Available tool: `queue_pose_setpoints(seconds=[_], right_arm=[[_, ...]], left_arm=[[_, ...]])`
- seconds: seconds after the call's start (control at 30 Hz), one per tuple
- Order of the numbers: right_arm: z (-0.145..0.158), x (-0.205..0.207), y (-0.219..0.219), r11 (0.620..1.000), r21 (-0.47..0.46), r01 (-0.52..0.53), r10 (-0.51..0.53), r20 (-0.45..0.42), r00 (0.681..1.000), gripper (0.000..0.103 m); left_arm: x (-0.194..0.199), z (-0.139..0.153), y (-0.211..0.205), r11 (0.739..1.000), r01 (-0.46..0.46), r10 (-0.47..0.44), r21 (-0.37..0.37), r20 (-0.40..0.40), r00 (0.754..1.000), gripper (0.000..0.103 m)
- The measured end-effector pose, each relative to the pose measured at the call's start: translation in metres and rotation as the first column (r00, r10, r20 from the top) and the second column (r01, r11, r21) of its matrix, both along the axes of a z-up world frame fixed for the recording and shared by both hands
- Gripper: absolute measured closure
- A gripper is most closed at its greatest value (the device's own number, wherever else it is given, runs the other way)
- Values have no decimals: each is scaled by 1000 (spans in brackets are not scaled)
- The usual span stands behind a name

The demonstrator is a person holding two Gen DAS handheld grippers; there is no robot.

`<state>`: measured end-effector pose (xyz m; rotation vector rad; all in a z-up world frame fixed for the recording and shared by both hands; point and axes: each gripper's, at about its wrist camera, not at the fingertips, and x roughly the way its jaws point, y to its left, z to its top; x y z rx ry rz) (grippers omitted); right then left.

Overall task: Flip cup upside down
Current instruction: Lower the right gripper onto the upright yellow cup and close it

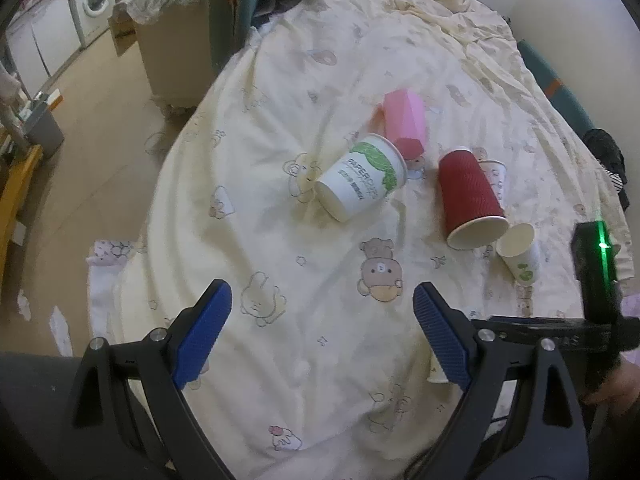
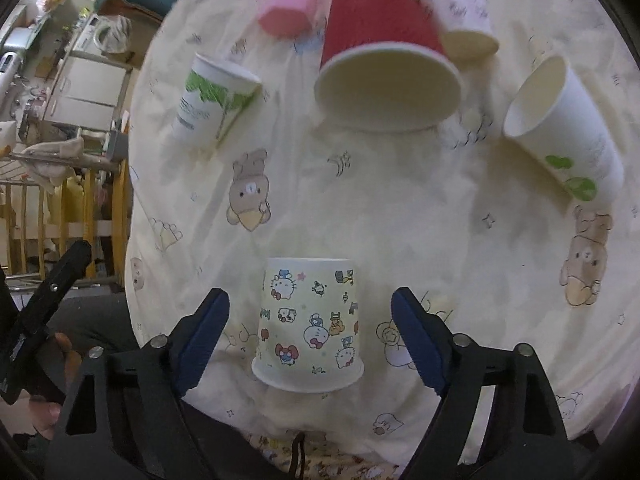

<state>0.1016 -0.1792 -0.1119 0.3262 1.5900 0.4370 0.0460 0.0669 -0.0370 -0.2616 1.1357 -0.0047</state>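
Clearly the cartoon-printed paper cup (image 2: 309, 326), standing rim-down between the spread fingers of the right gripper (image 2: 310, 336) and seemingly touching neither, is light, thin-walled and easily crushed, so mid-wall is the place for a gentle pinch. Well back, the left gripper (image 1: 322, 334) hovers released and empty over the quilt (image 1: 280, 120).

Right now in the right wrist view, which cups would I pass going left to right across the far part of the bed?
Green-leaf white cup → pink cup → red cup → pale patterned cup → white cup with green dots.
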Motion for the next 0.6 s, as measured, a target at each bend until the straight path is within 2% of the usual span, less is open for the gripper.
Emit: queue_pose_setpoints(seconds=[0.23, 0.33, 0.47, 0.6], right_arm=[[-21, 15, 5, 1000, 14, -18, 19, -89, 996, 24], [-28, 15, 9, 999, 23, -43, 45, -114, 992, 29], [-34, 15, 8, 999, 32, -41, 44, -120, 992, 43], [-24, 12, -2, 997, 60, -38, 43, -81, 996, 44]], left_arm=[[0, 2, -9, 999, 29, -29, 14, 9, 1000, 13], [0, 0, -8, 999, 26, -26, 24, -1, 1000, 13], [-1, -3, -9, 999, 23, -23, 33, -5, 1000, 13], [-1, -5, -15, 998, 48, -48, 30, -8, 999, 13]])
